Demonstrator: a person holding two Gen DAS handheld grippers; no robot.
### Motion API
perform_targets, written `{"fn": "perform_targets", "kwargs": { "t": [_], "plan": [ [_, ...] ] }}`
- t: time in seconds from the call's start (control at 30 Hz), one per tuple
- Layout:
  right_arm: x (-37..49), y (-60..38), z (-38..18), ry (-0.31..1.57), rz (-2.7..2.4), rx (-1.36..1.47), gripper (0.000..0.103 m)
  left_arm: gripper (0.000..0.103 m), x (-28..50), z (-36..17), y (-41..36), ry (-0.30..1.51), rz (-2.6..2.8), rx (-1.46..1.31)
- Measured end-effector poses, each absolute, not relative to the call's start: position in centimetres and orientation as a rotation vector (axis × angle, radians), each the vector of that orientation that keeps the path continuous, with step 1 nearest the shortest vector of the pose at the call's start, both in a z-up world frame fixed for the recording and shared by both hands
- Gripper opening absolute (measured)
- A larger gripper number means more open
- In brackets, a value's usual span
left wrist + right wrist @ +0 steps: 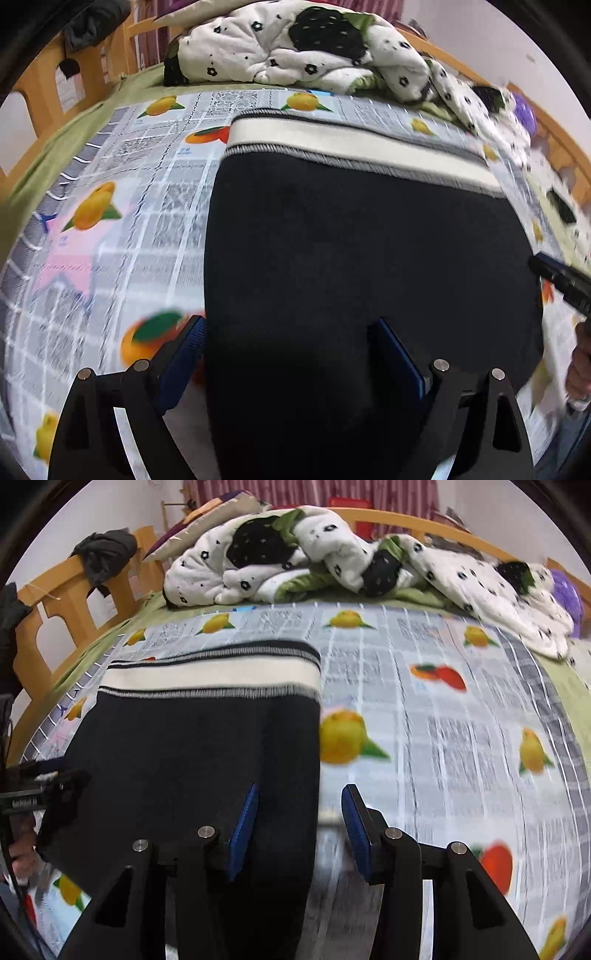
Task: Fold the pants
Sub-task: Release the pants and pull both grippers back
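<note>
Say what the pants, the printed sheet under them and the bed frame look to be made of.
Pants: dark matte knit, likely fleecy; ribbed cream waistband.
Sheet: smooth printed cloth or plastic, unclear through blur.
Bed frame: light wood, smooth, probably varnished.

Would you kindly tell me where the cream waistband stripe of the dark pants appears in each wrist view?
Left wrist view: the cream waistband stripe runs across the upper middle and right, along the far edge of the dark pants.
Right wrist view: the stripe sits left of centre, in the upper half.
Shared landmark: the crumpled white quilt with black flowers lies beyond it in both.
</note>
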State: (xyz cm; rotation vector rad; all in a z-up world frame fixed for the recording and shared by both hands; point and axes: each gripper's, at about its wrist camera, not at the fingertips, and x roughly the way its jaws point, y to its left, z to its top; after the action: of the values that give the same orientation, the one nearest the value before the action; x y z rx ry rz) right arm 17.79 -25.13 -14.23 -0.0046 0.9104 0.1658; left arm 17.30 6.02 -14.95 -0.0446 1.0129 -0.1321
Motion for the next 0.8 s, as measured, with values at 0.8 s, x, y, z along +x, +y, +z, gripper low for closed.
{"fn": "perform_targets", "kwargs": {
  "t": [0.8],
  "plan": [
    [1.9, -23.7, -7.7, 0.869, 0.031, -0.018, 0.047, 0.088, 0.8, -3.8, 5.6, 0.781, -0.026, -0.054]
  ]
}}
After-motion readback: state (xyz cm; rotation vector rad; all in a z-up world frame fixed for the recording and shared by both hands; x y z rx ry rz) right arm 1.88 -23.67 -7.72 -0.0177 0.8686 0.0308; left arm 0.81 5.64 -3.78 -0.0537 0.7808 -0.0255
